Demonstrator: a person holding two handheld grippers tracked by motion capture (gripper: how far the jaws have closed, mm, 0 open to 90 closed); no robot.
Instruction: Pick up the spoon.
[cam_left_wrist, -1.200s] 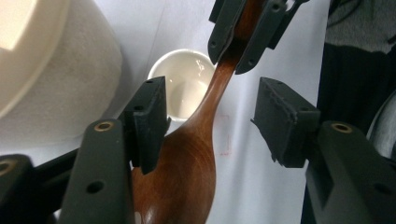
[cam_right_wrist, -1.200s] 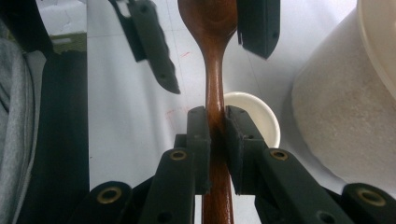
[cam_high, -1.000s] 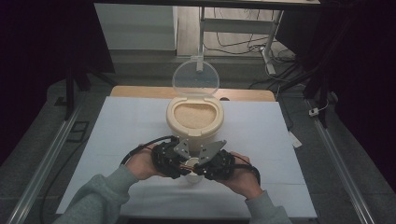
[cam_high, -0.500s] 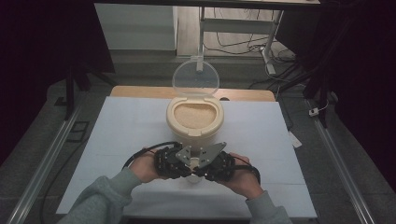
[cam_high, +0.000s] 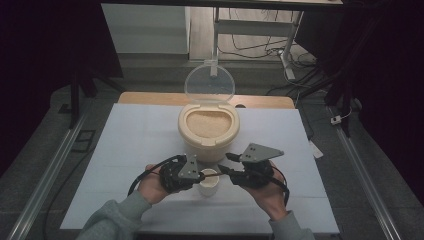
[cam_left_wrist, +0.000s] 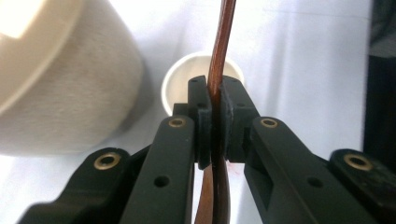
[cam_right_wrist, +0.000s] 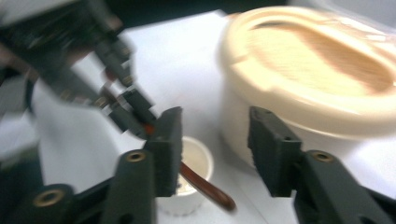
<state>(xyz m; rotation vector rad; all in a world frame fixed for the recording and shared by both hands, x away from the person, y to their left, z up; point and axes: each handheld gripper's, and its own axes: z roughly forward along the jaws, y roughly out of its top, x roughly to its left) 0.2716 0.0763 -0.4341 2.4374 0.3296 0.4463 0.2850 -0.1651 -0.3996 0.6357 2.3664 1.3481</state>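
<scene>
1. Dark room, with cables on the floor at 12 o'clock behind the white surface (cam_high: 125, 145).
2. Cream tub (cam_high: 208, 130) sits mid-surface; small white cup (cam_high: 208, 184) at its 6 o'clock.
3. Left gripper (cam_high: 192, 172) pinches a brown stick (cam_left_wrist: 219, 70) over the cup.
4. Right gripper (cam_high: 227, 162) gapes wide.

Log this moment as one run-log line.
left gripper: shut on brown spoon | right gripper: open | spoon over small white cup | rice container: lid open

left hand-held gripper (cam_left_wrist: 212, 119) clamped tight, right hand-held gripper (cam_right_wrist: 215, 149) jaws apart
</scene>
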